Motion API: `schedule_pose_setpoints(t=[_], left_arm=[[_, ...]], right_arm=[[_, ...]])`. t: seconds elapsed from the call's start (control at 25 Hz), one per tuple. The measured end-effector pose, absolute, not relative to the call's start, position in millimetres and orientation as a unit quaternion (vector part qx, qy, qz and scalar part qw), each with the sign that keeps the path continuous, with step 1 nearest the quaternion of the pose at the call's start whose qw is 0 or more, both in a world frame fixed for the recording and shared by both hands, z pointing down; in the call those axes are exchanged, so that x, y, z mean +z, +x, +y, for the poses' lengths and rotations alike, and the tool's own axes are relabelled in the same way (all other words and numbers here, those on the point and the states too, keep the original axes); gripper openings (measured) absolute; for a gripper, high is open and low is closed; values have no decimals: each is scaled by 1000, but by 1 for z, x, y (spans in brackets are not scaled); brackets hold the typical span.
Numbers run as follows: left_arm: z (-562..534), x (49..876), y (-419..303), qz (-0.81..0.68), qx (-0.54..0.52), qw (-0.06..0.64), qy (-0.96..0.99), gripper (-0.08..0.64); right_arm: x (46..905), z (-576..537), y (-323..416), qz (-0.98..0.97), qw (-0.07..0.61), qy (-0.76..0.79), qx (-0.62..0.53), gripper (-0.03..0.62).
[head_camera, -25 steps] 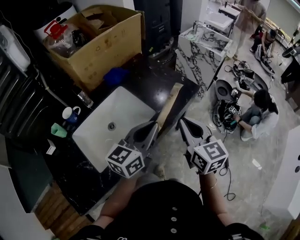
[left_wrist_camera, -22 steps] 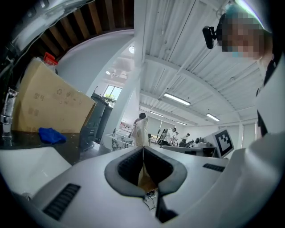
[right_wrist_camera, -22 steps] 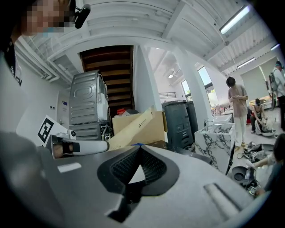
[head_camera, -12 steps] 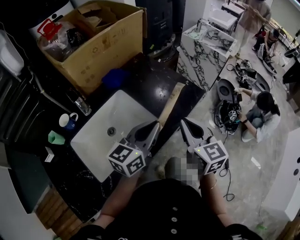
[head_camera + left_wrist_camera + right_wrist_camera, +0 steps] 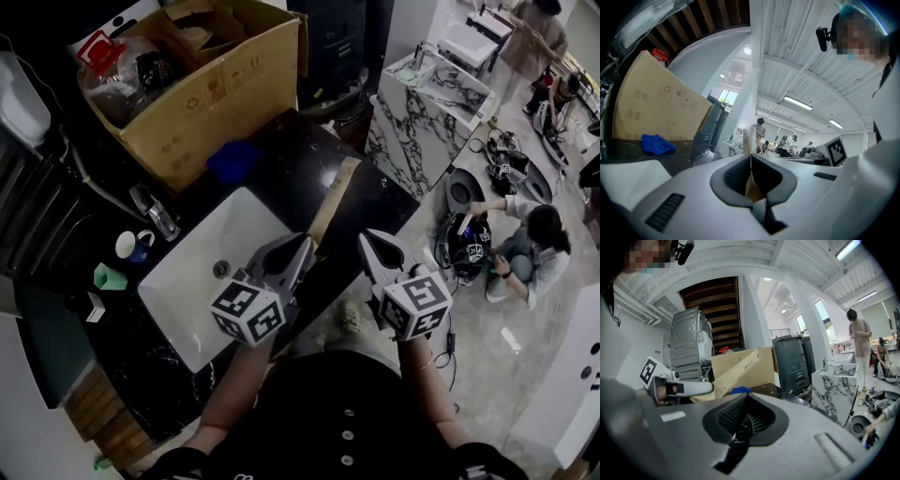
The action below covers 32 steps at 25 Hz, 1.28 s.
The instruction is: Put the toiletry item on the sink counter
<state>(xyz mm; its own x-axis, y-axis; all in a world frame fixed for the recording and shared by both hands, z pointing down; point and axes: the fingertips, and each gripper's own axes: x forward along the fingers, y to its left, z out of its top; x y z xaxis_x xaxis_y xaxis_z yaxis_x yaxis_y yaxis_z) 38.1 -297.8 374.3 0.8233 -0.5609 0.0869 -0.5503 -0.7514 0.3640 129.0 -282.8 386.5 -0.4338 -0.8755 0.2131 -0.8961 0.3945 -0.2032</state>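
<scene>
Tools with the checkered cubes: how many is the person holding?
2. The left tool is by the white sink's edge, shut on a long brown box. The right tool is just beside it, shut with nothing in it. None look hidden.

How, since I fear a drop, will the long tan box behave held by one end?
The box looks stiff: it juts straight from the left tool without sagging. Thin cardboard, so probably light. Clamped at its very end, it could pivot or slip if bumped.
</scene>
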Motion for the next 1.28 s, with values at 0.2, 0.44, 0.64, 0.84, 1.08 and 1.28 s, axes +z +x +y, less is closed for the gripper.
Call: schedule_pose_setpoints(t=[0.2,0.44,0.64,0.84,1.08,1.28], left_arm=[[-328,369,48,-324,-23,191,926,12],[-352,371,65,-338,-22,188,922,12],[-368,377,76,-357,-11,190,914,13],[-381,390,85,-367,-3,202,908,13],[-391,404,94,-383,15,210,899,14],[-398,419,99,-396,26,222,890,14]], right_arm=[[381,-311,142,-847,43,512,136,1],[383,-344,155,-859,46,492,134,2],[386,-365,162,-869,48,472,139,1],[392,-384,170,-873,47,464,147,0],[400,-402,180,-875,51,456,154,2],[410,-409,187,-878,57,446,167,2]])
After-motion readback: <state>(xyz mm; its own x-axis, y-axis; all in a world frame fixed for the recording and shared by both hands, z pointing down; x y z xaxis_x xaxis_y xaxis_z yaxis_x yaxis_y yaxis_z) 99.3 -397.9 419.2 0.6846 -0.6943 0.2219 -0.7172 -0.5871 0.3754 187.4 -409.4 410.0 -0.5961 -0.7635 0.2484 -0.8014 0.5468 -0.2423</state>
